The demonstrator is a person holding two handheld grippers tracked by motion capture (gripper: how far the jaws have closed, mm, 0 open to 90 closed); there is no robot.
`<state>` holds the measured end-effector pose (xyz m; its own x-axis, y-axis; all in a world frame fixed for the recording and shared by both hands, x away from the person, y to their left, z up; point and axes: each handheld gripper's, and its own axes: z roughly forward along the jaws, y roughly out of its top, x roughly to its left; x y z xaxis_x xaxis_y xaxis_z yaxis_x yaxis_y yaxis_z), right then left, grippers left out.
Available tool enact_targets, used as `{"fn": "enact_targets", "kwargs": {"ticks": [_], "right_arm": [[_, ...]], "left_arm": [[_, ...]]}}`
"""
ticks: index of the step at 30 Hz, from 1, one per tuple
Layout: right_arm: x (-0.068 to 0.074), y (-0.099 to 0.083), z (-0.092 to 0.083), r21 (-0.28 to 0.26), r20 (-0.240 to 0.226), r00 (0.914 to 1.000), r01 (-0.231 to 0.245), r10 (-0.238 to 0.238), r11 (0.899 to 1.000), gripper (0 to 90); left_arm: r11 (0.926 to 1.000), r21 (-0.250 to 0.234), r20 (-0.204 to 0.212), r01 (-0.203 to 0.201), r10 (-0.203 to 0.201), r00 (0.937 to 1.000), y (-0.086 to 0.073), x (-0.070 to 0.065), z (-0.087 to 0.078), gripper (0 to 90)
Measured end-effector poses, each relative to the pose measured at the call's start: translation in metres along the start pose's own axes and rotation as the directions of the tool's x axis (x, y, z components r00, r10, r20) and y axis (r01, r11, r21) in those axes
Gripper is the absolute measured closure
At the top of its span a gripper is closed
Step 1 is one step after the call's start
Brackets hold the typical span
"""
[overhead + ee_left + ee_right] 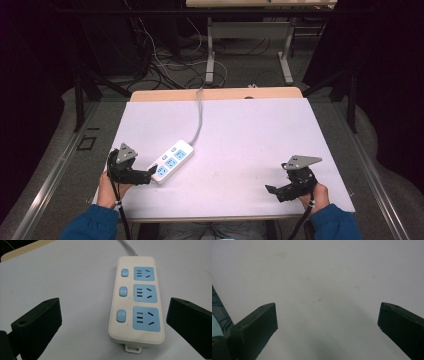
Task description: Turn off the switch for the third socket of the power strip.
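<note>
1. One white power strip (172,161) is being seen on the white desk (250,135), lying slantwise in the near-left part of it; its grey cord (199,117) is running away over the far edge of the desk.
2. Three blue sockets are being counted on the strip in the left gripper view, with the nearest socket (146,319) closest to the camera, and three blue buttons beside them, one for each socket, the nearest button (120,315) being at the near end.
3. Two grippers are being held, one in each hand, both low over the near part of the desk.
4. The left gripper (148,173) is being pointed at the near end of the strip, its tip just beside that end in the high view; its jaws are being kept wide apart, and in its own view the strip's near end is lying between them, nearer the jaw at the right of that view, with nothing gripped.
5. The right gripper (270,190) is being held well apart from the strip at the near-right of the desk, pointing leftward, its jaws likewise spread wide over bare desk surface.
6. The left hand (106,187) and the right hand (315,196) are being shown coming from blue sleeves (90,224) at the bottom edge.
</note>
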<state>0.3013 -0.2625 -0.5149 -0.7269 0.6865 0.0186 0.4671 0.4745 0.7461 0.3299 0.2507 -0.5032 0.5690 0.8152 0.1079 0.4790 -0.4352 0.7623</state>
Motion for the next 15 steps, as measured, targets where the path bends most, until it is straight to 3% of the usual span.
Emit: {"fn": "enact_targets", "kwargs": {"ticks": [12, 15], "right_arm": [[0.0, 0.0, 0.0, 0.001, -0.001, 1.0, -0.002, 0.002, 1.0, 2.1], [0.0, 0.0, 0.0, 0.0, -0.001, 1.0, 0.001, -0.001, 1.0, 2.1]], "left_arm": [[1.0, -0.008, 0.008, -0.003, 0.003, 1.0, -0.008, -0.005, -0.009, 0.3], [0.9998, 0.007, 0.012, -0.019, 0.019, 0.9997, -0.009, -0.005, -0.011, 0.3]]}}
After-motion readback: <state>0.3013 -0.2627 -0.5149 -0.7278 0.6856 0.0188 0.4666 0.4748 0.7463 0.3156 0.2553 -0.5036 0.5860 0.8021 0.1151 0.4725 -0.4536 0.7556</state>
